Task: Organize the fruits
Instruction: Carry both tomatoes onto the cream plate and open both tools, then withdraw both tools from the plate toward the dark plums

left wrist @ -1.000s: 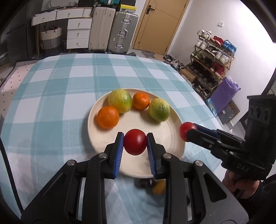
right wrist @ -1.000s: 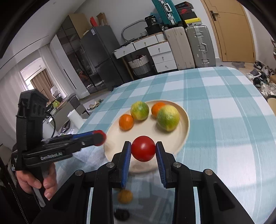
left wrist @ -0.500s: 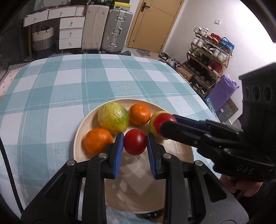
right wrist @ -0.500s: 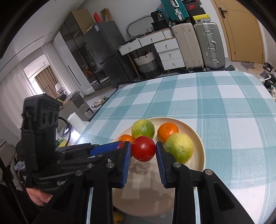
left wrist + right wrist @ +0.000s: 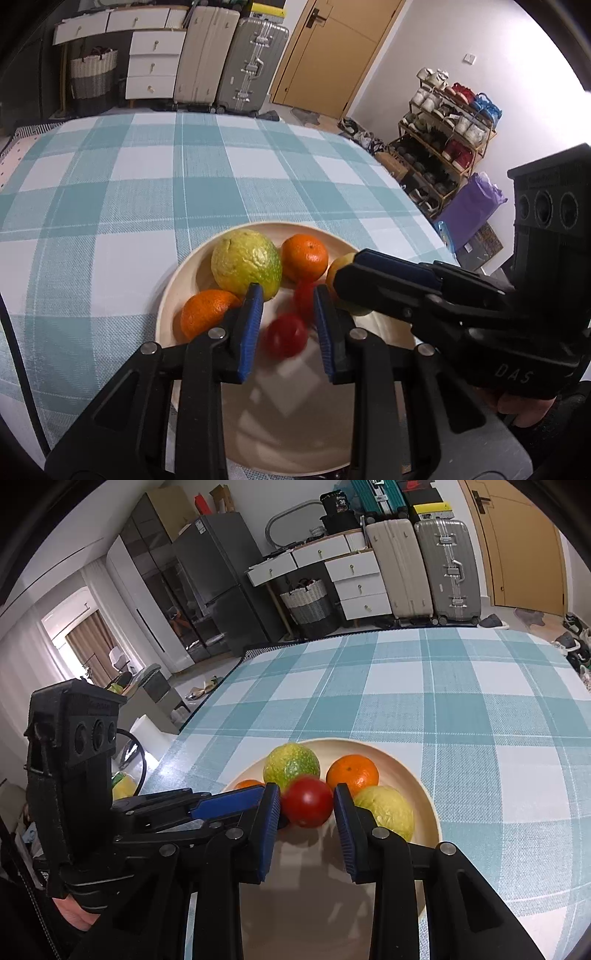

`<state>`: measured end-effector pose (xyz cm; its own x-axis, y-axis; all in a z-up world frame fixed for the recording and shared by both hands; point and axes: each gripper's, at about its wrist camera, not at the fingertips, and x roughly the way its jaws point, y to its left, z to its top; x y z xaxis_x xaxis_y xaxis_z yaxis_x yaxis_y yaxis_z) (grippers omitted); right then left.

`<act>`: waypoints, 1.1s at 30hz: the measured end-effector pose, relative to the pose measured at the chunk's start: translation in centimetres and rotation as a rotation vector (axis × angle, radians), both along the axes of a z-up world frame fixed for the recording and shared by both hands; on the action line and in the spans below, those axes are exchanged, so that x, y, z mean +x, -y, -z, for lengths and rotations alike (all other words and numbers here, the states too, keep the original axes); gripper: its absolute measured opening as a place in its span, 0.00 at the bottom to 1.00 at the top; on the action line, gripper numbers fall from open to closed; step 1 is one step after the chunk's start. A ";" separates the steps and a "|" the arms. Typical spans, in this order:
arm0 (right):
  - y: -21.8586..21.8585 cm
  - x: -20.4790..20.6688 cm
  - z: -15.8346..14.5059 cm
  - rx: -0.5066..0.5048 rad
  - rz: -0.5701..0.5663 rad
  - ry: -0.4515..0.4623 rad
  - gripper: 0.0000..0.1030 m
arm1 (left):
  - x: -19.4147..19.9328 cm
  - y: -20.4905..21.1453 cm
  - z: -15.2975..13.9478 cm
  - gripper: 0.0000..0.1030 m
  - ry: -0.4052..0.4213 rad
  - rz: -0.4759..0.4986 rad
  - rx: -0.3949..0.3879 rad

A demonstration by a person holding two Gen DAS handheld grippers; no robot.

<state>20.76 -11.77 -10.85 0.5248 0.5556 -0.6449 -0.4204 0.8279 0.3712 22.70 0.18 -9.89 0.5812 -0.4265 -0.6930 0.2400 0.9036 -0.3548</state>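
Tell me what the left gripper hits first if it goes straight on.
Probably the blurred tomato between the left gripper's fingers, then the plate beneath it. Depth is unclear.

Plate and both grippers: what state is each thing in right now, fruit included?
Left gripper: open.
Left tomato: loose between the pads, blurred, over the plate.
Right gripper: jaws close around a tomato; grip unclear.
Right tomato: between the pads, above the plate.
Plate: flat on the checked tablecloth.
Citrus fruits: four, resting on the plate.
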 end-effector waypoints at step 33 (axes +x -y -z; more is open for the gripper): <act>4.8 -8.4 -2.8 0.019 0.122 0.130 0.80 | -10.0 -0.4 -3.4 0.79 0.068 -0.135 0.123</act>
<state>12.33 -16.60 -8.09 0.6673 0.4944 -0.5570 -0.3628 0.8690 0.3366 12.71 0.57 -6.52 0.6743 -0.2562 -0.6926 0.1335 0.9647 -0.2268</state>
